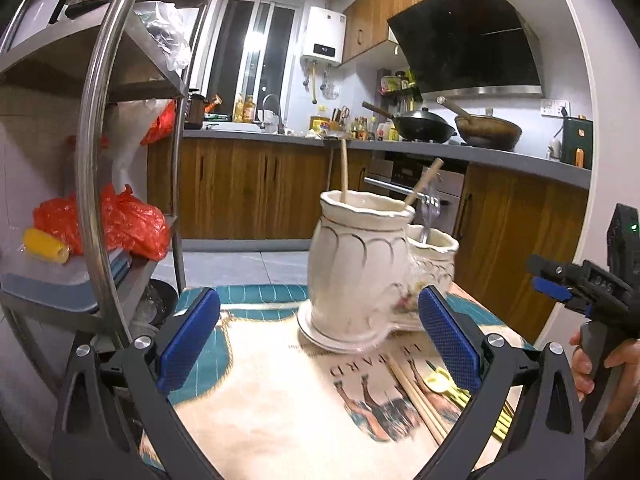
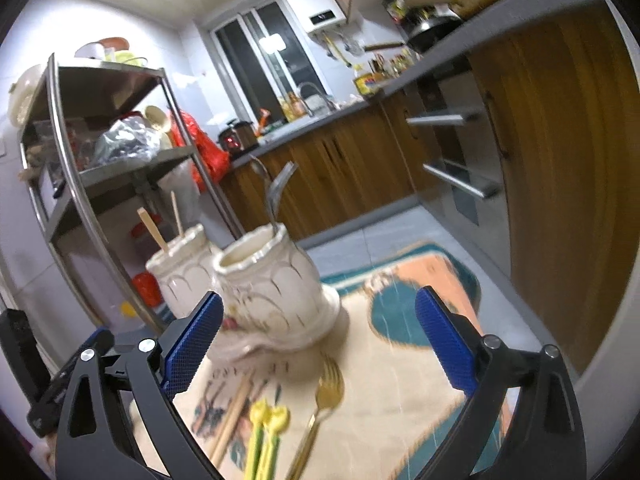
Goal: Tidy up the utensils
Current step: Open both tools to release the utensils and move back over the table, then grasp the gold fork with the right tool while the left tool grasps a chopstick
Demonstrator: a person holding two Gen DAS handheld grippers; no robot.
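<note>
Left gripper (image 1: pixel 320 334) and right gripper (image 2: pixel 320 338) spread wide, empty.

Wood-fronted cabinets (image 1: pixel 248 188) run under a grey countertop (image 1: pixel 400 146); a dark window (image 1: pixel 250 60), white water heater (image 1: pixel 323 36) and steel shelving rack (image 2: pixel 100 152) surround grey floor tiles (image 1: pixel 240 266).

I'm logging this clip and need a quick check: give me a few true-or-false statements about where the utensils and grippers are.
1. Both grippers, left and right, are open and empty. True.
2. The gold fork stands in a holder. False: it lies on the mat.
3. Two wooden chopsticks stand in the taller holder. True.
4. The shorter holder is empty. False: metal utensils stand in it.
</note>
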